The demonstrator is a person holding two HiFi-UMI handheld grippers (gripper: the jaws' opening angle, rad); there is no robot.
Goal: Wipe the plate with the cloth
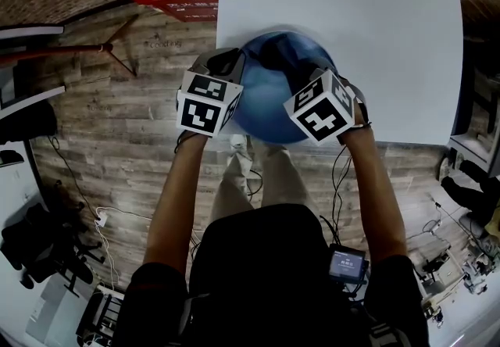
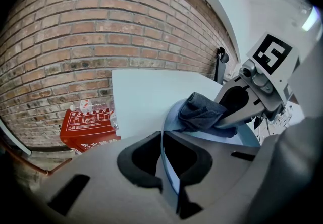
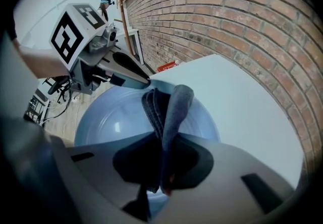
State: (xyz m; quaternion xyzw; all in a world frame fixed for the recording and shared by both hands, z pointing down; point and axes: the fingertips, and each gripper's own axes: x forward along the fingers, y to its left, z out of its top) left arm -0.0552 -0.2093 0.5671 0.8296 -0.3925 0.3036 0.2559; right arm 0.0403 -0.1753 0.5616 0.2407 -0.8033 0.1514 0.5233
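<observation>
Plate (image 1: 269, 95), blue and round, sits in the centre of the head view, held up over the near edge of the white table (image 1: 367, 17). The left gripper (image 2: 162, 143) is clamped on its rim, which runs edge-on between the jaws, probably to steady the dish and turn its hollow face toward the other tool. The right gripper (image 3: 164, 165) is closed on a dark folded cloth (image 3: 169, 104). The cloth's free end appears to rest against the plate's inner face, in the middle of the right gripper view, which suggests wiping is the step in hand
</observation>
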